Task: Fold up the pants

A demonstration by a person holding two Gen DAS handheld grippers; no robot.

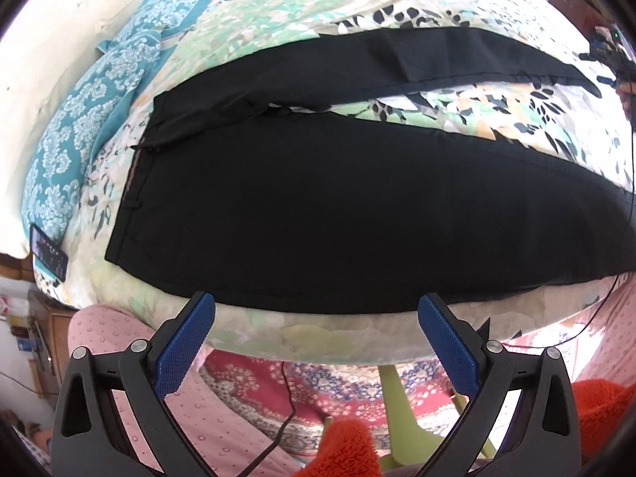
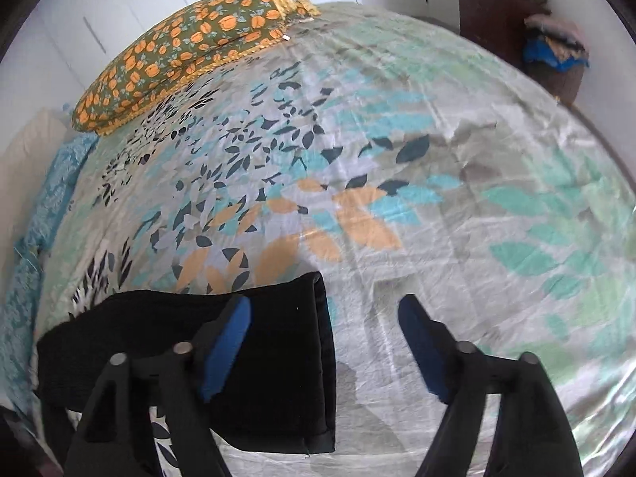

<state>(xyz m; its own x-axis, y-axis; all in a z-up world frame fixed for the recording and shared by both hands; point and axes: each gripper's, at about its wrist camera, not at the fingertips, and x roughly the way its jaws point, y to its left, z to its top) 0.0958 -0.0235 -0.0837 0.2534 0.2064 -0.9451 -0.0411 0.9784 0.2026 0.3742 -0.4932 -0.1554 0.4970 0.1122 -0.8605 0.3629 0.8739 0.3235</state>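
- The black pants [image 1: 318, 206] lie spread flat on the floral bedsheet [image 1: 437, 115], waistband to the left, the two legs running right and parted in a narrow V.
- Left gripper [image 1: 316, 318] hovers over the near edge of the pants, jaws apart and empty.
- Right gripper [image 2: 324, 338] hangs above the leg hem [image 2: 310, 357], jaws apart; blur makes contact hard to judge, but nothing seems held.
- Judged step: the start of the first fold, one leg over the other.
- Next move calls for pinching the near edge at both ends.
- Teal pillow [image 1: 91, 119], phone [image 1: 49, 252] and orange-print pillow [image 2: 179, 51] sit clear of the fold.
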